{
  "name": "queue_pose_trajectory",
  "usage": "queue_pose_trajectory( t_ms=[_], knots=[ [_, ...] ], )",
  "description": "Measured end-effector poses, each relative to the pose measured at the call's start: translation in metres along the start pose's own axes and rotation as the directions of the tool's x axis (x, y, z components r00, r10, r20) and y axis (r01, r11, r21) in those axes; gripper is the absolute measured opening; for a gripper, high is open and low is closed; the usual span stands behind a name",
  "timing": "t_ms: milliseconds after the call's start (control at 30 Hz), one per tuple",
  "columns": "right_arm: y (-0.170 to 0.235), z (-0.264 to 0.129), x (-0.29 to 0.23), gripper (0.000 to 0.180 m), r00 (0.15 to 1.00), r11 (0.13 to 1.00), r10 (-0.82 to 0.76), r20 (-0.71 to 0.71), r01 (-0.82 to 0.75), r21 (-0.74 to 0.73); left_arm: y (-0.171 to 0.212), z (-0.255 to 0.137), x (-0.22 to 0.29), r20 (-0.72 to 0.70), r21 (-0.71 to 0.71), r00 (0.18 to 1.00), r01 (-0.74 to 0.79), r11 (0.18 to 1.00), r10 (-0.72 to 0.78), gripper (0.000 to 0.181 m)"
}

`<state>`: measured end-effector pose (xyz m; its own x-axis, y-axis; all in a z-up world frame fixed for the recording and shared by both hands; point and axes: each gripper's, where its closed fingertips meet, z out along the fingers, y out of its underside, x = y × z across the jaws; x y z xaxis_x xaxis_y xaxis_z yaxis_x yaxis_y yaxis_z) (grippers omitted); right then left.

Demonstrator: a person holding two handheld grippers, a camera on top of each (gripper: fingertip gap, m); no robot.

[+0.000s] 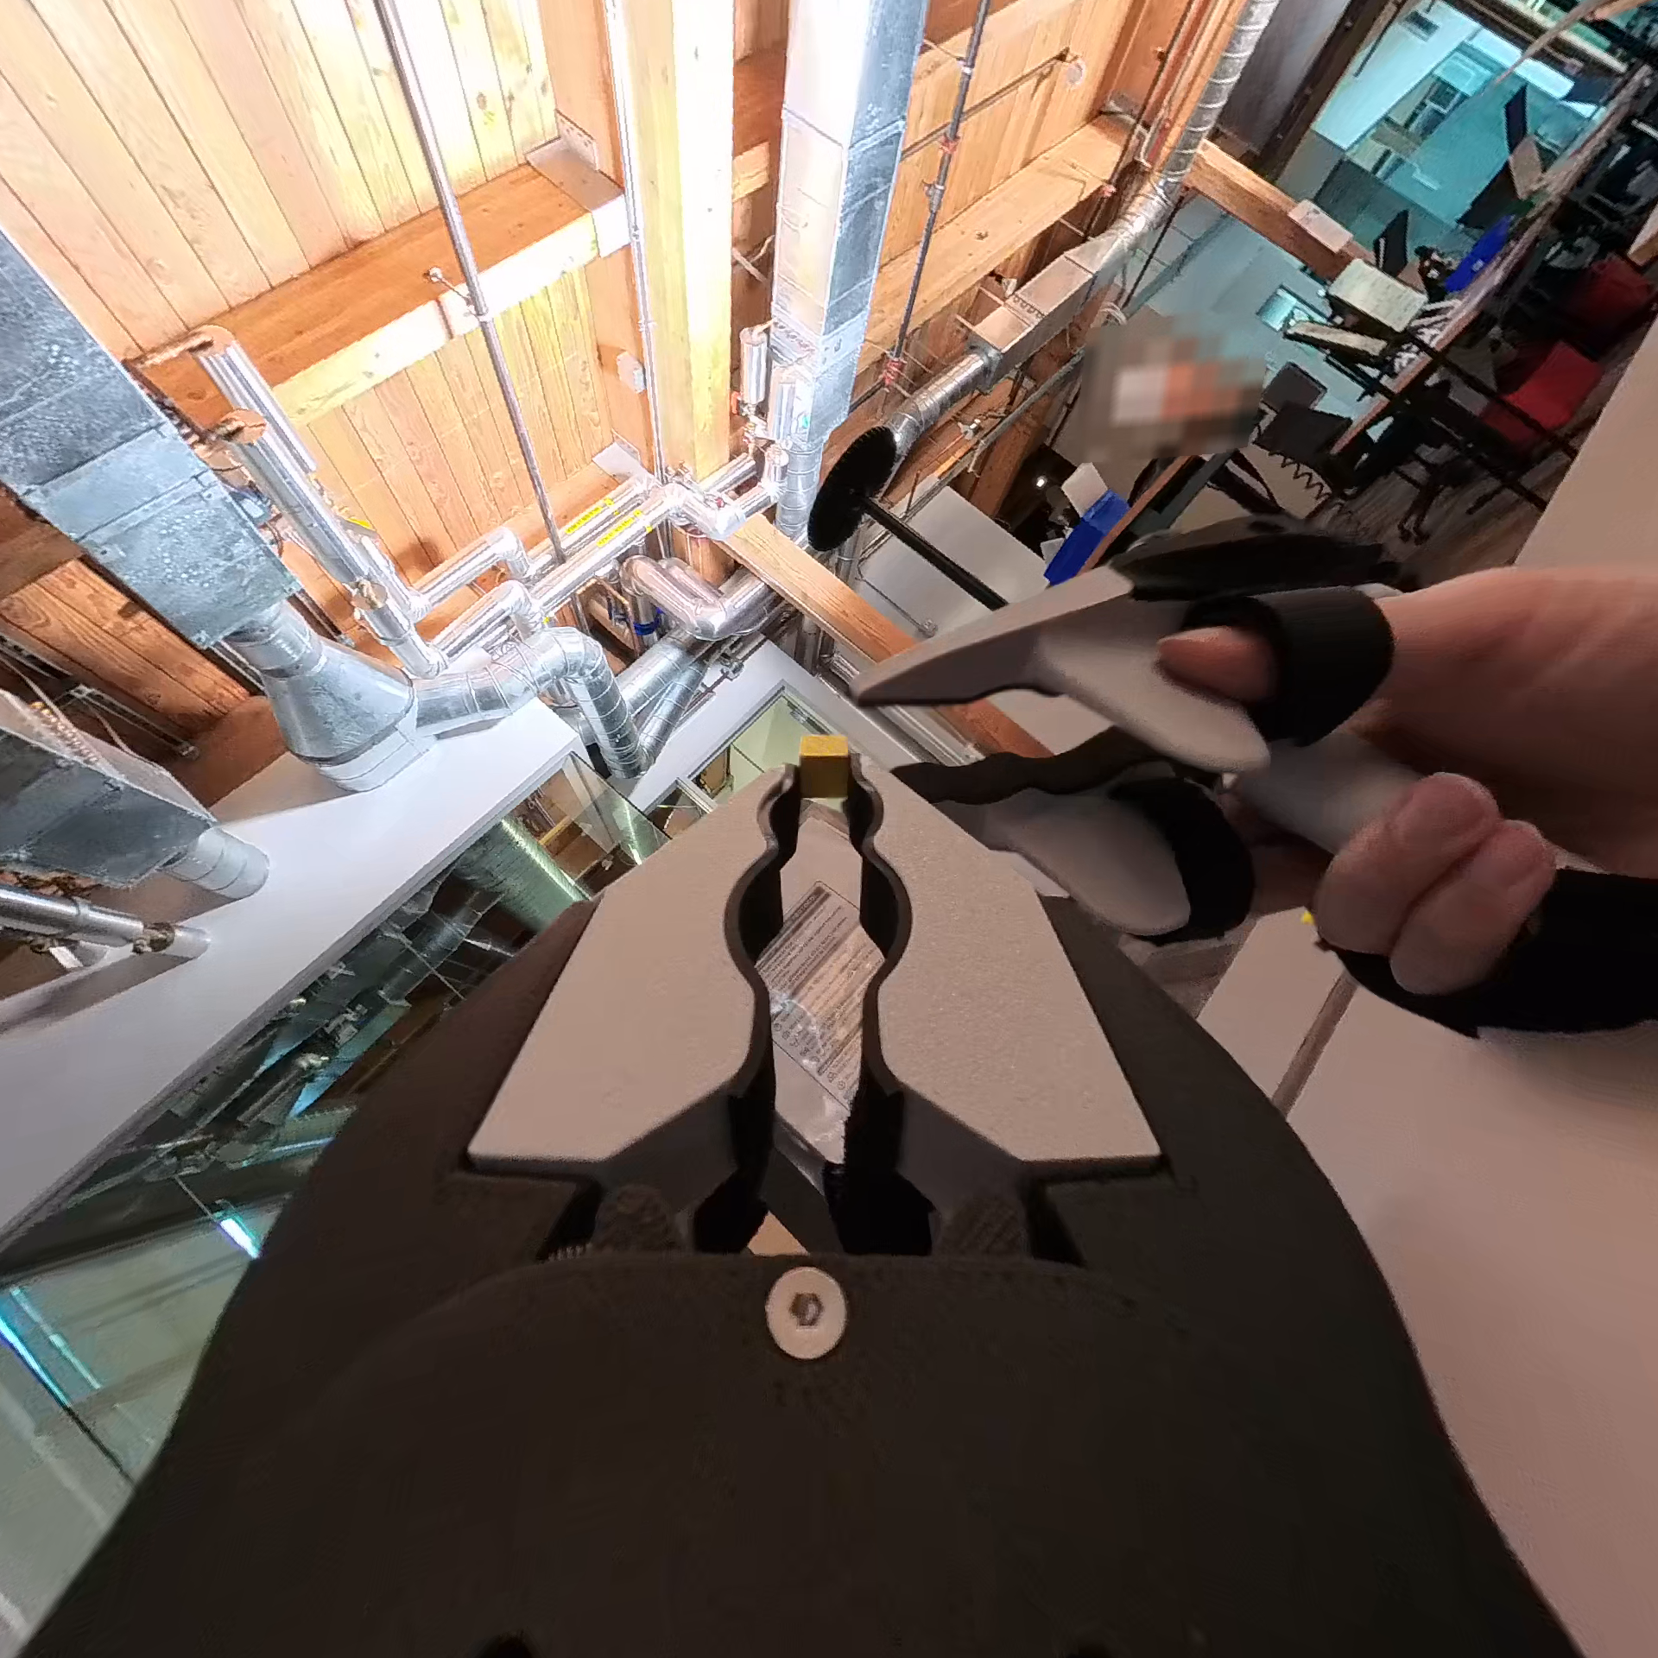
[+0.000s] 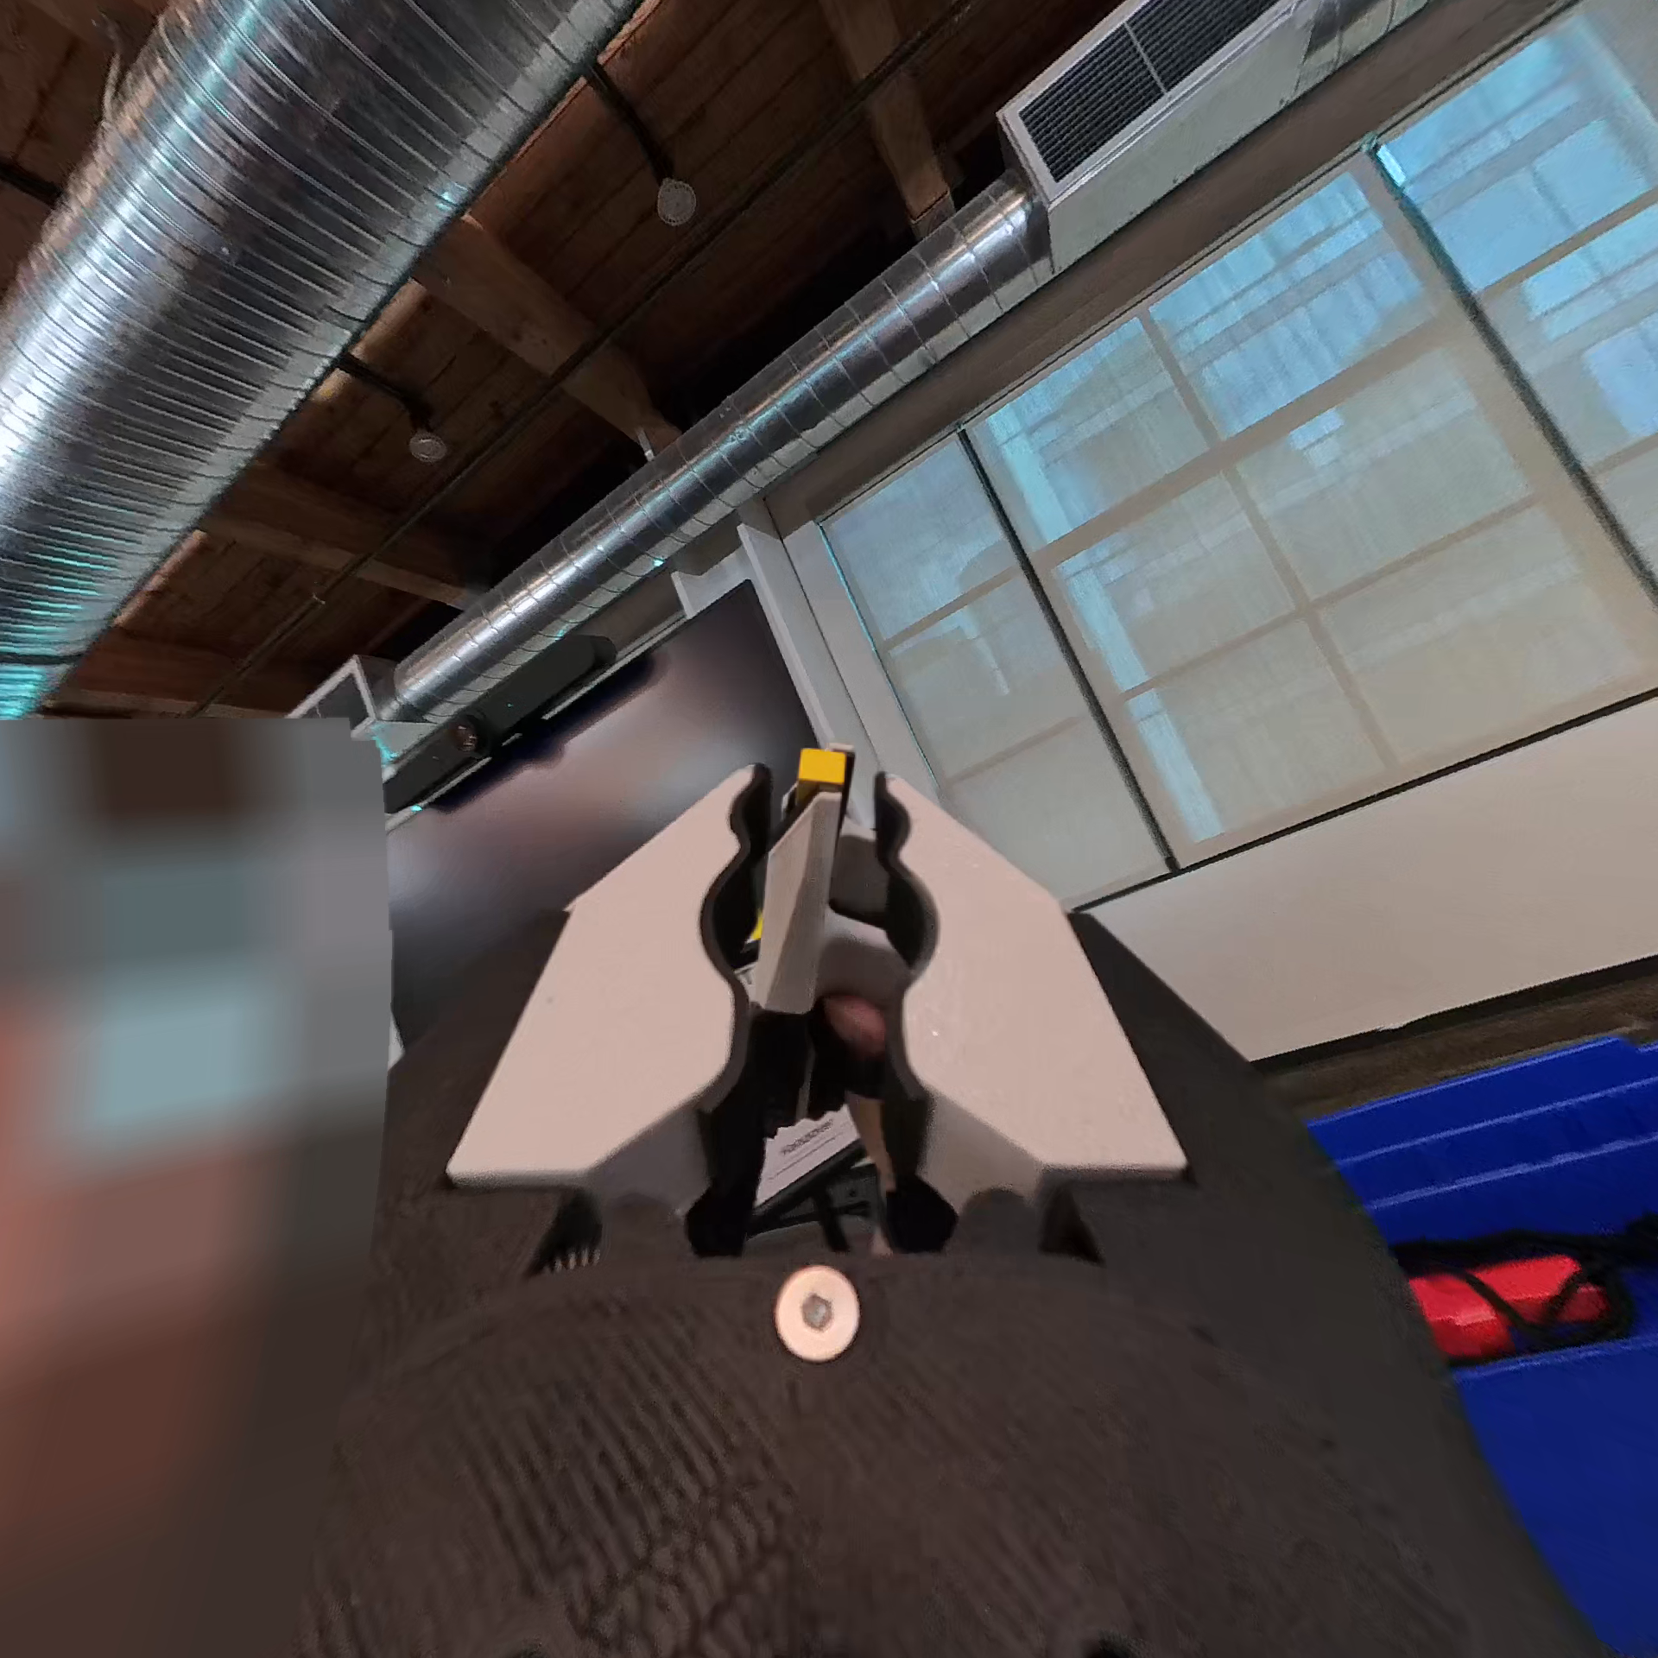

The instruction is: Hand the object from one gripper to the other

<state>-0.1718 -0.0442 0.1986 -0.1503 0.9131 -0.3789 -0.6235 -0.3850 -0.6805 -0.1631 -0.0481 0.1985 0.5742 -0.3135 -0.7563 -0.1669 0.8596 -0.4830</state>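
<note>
left gripper [image 1: 824, 779] raised toward the ceiling, pinching a small yellow block [image 1: 824, 767] at its fingertips, right gripper [image 1: 884, 731] just beside the block, fingers spread, a hand [image 1: 1471, 789] holding it

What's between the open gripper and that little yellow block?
Only air. In the left wrist view, the right gripper gapes just beside the yellow block, which the left gripper pinches at its tips.

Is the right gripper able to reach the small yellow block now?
Probably yes. The yellow block sticks out above the left gripper tips that pinch it, and the open right gripper is close beside it with nothing between.
</note>
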Motion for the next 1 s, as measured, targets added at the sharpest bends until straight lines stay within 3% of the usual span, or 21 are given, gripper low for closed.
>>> queue_pose_trajectory(
  t_ms=[67, 167, 233, 300, 400, 500, 600, 667, 733, 867, 1000],
  knots=[
    [-0.006, -0.003, -0.001, 0.028, 0.997, 0.997, -0.078, -0.03, 0.078, 0.004, 0.001, -0.002, -0.007, -0.002, 0.0, 0.998, 0.063, 0.998, -0.063, 0.008],
    [-0.014, -0.008, -0.002, 0.027, 0.959, 0.964, -0.266, -0.095, 0.266, -0.014, 0.006, -0.004, -0.019, -0.045, -0.005, 0.96, 0.276, 0.961, -0.276, 0.008],
    [-0.017, -0.012, -0.002, 0.027, 0.89, 0.904, -0.428, -0.156, 0.424, -0.061, 0.01, -0.005, -0.021, -0.129, -0.03, 0.873, 0.47, 0.882, -0.47, 0.008],
    [-0.016, -0.014, -0.001, 0.027, 0.768, 0.793, -0.609, -0.198, 0.592, -0.141, 0.011, -0.007, -0.018, -0.251, -0.097, 0.703, 0.665, 0.74, -0.665, 0.008],
    [-0.007, -0.016, 0.002, 0.026, 0.483, 0.517, -0.856, -0.184, 0.795, -0.319, 0.006, -0.018, -0.012, -0.428, -0.214, 0.385, 0.836, 0.506, -0.818, 0.008],
    [0.019, -0.014, 0.004, 0.026, 0.226, 0.203, -0.974, -0.009, 0.856, -0.476, 0.016, -0.029, 0.002, -0.468, -0.415, 0.163, 0.827, 0.379, -0.868, 0.008],
    [0.033, -0.016, 0.007, 0.026, -0.049, -0.12, -0.989, 0.142, 0.825, -0.552, 0.026, -0.039, 0.016, -0.445, -0.563, 0.031, 0.768, 0.306, -0.895, 0.008],
    [0.041, -0.016, 0.009, 0.026, -0.163, -0.261, -0.962, 0.22, 0.785, -0.562, 0.032, -0.04, 0.019, -0.418, -0.598, 0.002, 0.753, 0.276, -0.909, 0.008],
    [0.046, -0.014, 0.011, 0.026, -0.198, -0.311, -0.947, 0.252, 0.765, -0.564, 0.034, -0.042, 0.027, -0.407, -0.635, -0.017, 0.724, 0.269, -0.913, 0.008],
    [0.058, -0.013, 0.015, 0.026, -0.17, -0.318, -0.939, 0.299, 0.76, -0.567, 0.025, -0.045, 0.036, -0.425, -0.678, -0.102, 0.694, 0.242, -0.9, 0.008],
    [0.06, -0.012, 0.014, 0.018, -0.161, -0.311, -0.94, 0.302, 0.769, -0.558, 0.023, -0.048, 0.041, -0.434, -0.696, -0.116, 0.673, 0.251, -0.893, 0.008]
  ],
)
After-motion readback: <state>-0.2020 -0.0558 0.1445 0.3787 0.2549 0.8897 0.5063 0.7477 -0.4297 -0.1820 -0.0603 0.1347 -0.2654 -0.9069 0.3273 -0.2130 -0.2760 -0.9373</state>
